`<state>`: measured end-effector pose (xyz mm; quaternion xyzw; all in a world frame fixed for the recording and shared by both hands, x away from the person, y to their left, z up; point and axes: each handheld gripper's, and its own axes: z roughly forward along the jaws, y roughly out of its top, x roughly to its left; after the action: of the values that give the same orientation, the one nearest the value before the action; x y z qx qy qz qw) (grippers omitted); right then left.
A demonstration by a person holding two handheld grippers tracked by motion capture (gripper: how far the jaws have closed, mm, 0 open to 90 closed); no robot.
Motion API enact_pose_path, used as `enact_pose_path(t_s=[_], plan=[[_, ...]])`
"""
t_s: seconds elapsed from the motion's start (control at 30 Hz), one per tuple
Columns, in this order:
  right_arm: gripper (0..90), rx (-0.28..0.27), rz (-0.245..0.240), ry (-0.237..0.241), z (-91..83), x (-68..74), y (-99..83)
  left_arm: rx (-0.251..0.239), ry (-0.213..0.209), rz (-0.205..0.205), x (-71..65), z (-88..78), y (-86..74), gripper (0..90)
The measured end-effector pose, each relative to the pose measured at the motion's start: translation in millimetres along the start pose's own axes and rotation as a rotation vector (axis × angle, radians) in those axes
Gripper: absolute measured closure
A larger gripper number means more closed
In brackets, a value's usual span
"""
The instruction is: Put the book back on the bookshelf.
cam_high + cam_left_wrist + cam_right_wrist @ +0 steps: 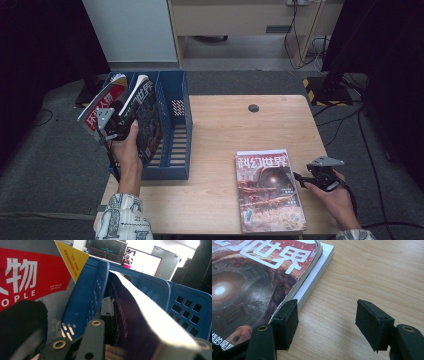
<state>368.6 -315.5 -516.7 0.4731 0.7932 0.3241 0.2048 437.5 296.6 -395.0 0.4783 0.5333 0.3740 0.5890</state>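
Pale wood forms the table (220, 130), the largest surface in the work area. At its left end stands a blue slotted file rack (175, 135) with several compartments. A red-and-grey magazine (102, 107) leans in the leftmost compartment; the next one holds a dark-covered magazine (147, 117), tilted left, its long axis running up out of the slot.

The left gripper (117, 127) is closed on the dark-covered magazine; in the left gripper view the jaws sit on either side of its thick white page edge (150, 317), with the rack divider just beside them.

At the right front of the table lies a stack of two magazines, topped by a rust-coloured science-fiction magazine (269, 187). Its long axis runs from the near table edge toward the far edge.

The right gripper (312, 181) rests just beside the stack's right long edge, jaws spread and holding nothing. In the right gripper view, one pad (287, 320) stands at the edge of the cover and the other (372, 322) is over bare wood.

Judgement: the stack lies to the left of the right gripper, which is the nearer hand. A pickup calls for a short leftward approach across the long edge.
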Motion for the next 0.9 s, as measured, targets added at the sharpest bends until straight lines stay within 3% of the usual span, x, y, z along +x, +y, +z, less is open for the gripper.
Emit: enact_pose_path(t_s=[0.37,0.63,0.9], plan=[[33.2,0.002,-0.007,0.001,0.3,-0.3,-0.1,0.012,0.017,-0.011,4.5,-1.5,2.4,78.6],[31.8,0.009,-0.007,0.0,1.6,-0.8,-0.5,0.038,0.014,0.004,6.1,-2.6,3.2,77.8],[30.9,0.012,-0.01,-0.001,1.8,0.8,-0.3,0.052,0.008,0.006,8.5,-11.6,2.0,70.6]])
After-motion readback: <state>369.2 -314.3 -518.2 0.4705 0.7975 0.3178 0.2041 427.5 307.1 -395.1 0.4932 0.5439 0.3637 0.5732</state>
